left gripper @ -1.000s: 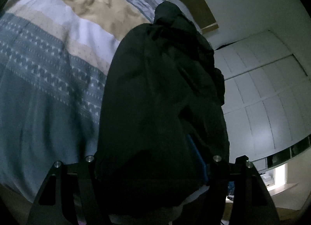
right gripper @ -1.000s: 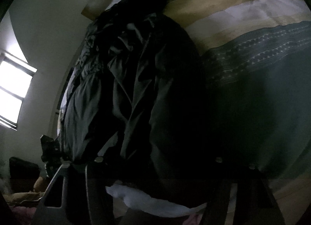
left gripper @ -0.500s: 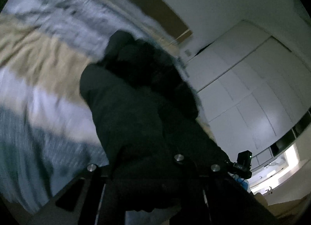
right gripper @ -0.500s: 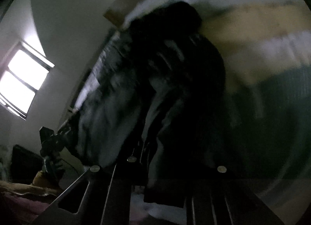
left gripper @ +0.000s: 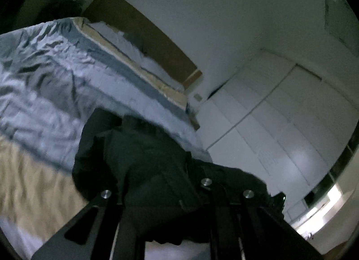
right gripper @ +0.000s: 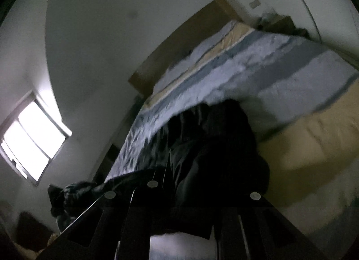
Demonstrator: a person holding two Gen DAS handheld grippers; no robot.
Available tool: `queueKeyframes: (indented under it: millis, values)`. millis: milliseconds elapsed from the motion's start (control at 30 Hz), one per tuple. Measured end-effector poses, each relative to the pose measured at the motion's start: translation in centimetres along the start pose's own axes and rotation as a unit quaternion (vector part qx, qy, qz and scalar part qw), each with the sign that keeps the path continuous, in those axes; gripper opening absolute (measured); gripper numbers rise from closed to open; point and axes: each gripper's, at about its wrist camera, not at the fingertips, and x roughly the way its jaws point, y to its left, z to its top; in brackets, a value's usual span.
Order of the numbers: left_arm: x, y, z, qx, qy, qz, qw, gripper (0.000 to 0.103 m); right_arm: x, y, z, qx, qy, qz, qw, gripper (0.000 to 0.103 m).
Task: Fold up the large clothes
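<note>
The bed (left gripper: 44, 84) fills most of what I see, its striped duvet (right gripper: 280, 62) running in bands of pale blue, grey and cream up to a brown headboard (left gripper: 143, 33) against the wall. In my left view white wardrobe doors (left gripper: 280, 125) stand beyond the far side of the bed; in my right view a bright window (right gripper: 33, 138) sits low on the wall.

The dark jacket (left gripper: 143, 161) lies bunched on the duvet near the bed's edge, its near end lifted off the cover and drawn up into both of my tools. From the right view the jacket (right gripper: 215, 147) rises as a crumpled dark mound, with one strip of it trailing off to the side toward the window.

My left tool (left gripper: 166, 219) has its fingers set close on a fold of the jacket — the cloth is packed between them and spills over the tips. My right tool (right gripper: 179, 215) grips another part of the same hem in the same way — dark fabric is wedged between the fingers and hangs a little below them.
</note>
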Motion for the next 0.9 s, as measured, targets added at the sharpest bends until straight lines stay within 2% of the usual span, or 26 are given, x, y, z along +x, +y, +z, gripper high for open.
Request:
queueKeyframes:
  millis: [100, 200, 300, 400, 533, 667, 800, 900]
  values:
    - [4.3, 1.7, 4.1, -0.013, -0.013, -0.006, 0.9998, 0.01, 2.7, -0.6, 3.5, 0.023, -0.02, -0.002, 1.0, 0.011]
    - [10.1, 4.7, 8.2, -0.021, -0.022, -0.008, 0.9995, 0.01, 7.4, -1.3, 6.9, 0.037, -0.036, -0.014, 0.999, 0.012]
    - [16.2, 8.7, 10.5, -0.035, -0.017, 0.023, 0.999, 0.01, 13.5, -2.4, 9.8, 0.045, -0.037, -0.041, 0.997, 0.012]
    - [22.5, 13.7, 12.4, -0.064, -0.003, 0.072, 0.9954, 0.01, 18.9, -4.0, 12.0, 0.056, -0.02, -0.07, 0.996, 0.012]
    - [28.0, 17.5, 12.4, -0.059, 0.022, 0.123, 0.9904, 0.01, 25.9, -6.1, 14.2, 0.054, 0.007, -0.136, 0.989, 0.012]
    - [32.2, 20.1, 12.0, -0.055, 0.055, 0.158, 0.9843, 0.014, 31.5, -8.0, 14.6, 0.045, 0.05, -0.196, 0.978, 0.012]
    - [36.0, 22.9, 11.1, -0.072, 0.092, 0.173, 0.978, 0.014, 35.2, -9.5, 14.1, 0.043, 0.088, -0.225, 0.969, 0.011]
    - [36.9, 23.6, 10.9, -0.081, 0.105, 0.176, 0.9754, 0.014, 36.8, -10.6, 14.1, 0.051, 0.11, -0.233, 0.965, 0.011]
